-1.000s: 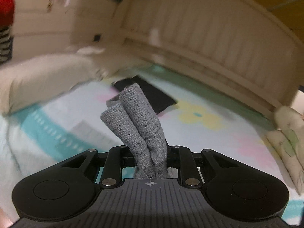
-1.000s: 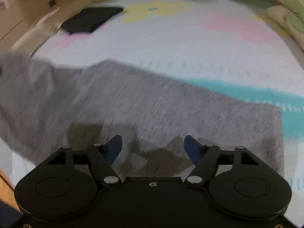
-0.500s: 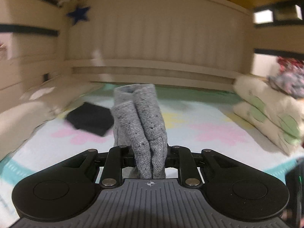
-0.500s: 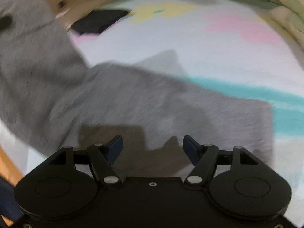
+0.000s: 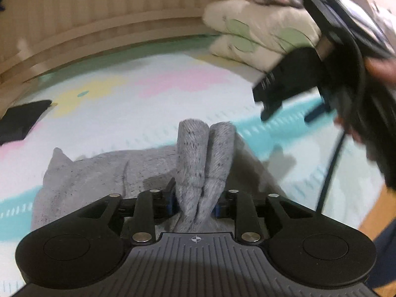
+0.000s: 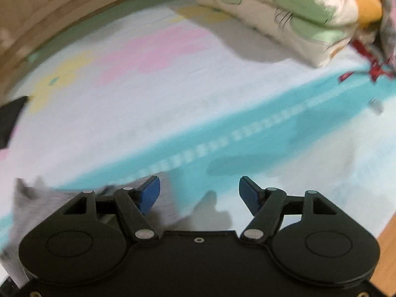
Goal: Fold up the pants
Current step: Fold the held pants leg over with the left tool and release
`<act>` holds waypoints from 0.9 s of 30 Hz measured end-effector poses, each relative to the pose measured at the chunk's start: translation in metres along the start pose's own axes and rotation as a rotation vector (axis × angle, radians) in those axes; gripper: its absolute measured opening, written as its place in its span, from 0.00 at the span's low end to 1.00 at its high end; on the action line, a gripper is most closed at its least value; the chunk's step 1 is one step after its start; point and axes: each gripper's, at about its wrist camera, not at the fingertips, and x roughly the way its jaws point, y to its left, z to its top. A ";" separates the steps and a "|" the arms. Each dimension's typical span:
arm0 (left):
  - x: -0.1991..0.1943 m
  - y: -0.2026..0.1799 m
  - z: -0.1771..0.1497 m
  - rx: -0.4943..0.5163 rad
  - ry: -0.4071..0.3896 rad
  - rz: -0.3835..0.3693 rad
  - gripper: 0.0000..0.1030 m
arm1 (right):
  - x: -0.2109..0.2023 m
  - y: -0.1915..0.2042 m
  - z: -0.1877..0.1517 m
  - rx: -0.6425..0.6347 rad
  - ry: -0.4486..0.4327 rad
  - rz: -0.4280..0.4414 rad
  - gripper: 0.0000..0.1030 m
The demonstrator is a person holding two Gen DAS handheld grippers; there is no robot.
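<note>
Holding a bunched fold of the grey pants (image 5: pixel 203 158) clamped in our left gripper (image 5: pixel 195 198), we have the rest of the garment spread on the pastel mattress (image 5: pixel 128 113) below and to the left. Our right gripper (image 6: pixel 199 193) hovers with its blue pads (image 6: pixel 148 194) wide apart and empty, the cloth's edge just beneath its left pad. The pinch takes in several thick layers, so some could slip free and spoil the fold. Dragging the cloth may wrinkle it, and the two grippers, close together, could collide.
</note>
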 end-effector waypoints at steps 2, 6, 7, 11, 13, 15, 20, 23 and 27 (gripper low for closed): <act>-0.009 0.002 -0.002 0.035 -0.010 -0.035 0.31 | 0.002 -0.002 0.003 -0.016 -0.018 -0.019 0.71; -0.042 0.015 0.006 0.090 -0.065 -0.167 0.41 | 0.001 -0.011 0.000 0.006 -0.013 0.005 0.72; -0.051 0.020 0.008 0.099 -0.089 -0.185 0.46 | 0.000 -0.013 0.000 -0.001 -0.005 0.012 0.72; -0.073 0.047 0.018 0.116 -0.174 -0.152 0.62 | -0.003 -0.008 -0.003 -0.030 0.002 0.053 0.78; -0.072 0.061 0.018 0.099 -0.165 -0.096 0.62 | -0.006 -0.004 -0.007 -0.042 0.013 0.094 0.79; -0.063 0.080 0.019 0.061 -0.123 -0.019 0.62 | -0.008 0.001 -0.011 -0.054 0.029 0.151 0.79; -0.008 0.128 -0.004 -0.110 0.111 0.067 0.62 | -0.005 0.011 -0.026 -0.071 0.093 0.265 0.83; 0.015 0.140 -0.035 -0.185 0.259 -0.002 0.63 | -0.002 0.018 -0.035 -0.092 0.115 0.284 0.83; 0.018 0.147 -0.042 -0.252 0.251 -0.035 0.63 | 0.001 0.026 -0.049 -0.167 0.119 0.275 0.86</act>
